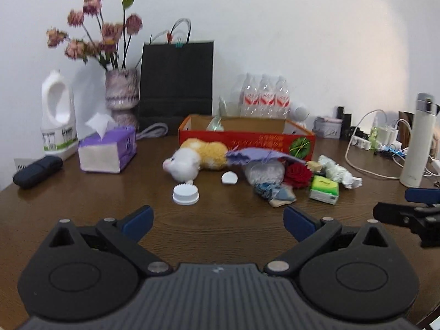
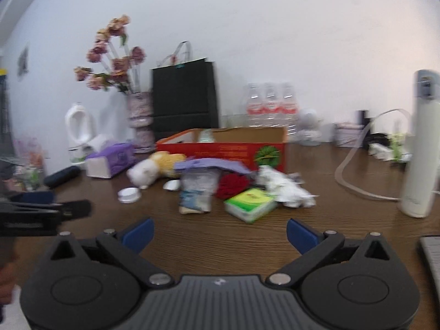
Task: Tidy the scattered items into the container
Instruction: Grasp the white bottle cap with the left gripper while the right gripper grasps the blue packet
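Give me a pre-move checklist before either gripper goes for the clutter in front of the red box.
1. Left gripper open, nothing between its fingers: ok.
2. Right gripper open, nothing between its fingers: ok.
3. Red cardboard box open on top, able to take items: ok.
4. Bare table between the grippers and the pile: ok.
5. White cap and green tissue pack lie free of the heap: ok.
6. Red rose free to lift: not ok, purple cloth overlaps it.

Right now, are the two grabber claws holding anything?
Left gripper: open, holding nothing.
Right gripper: open, holding nothing.
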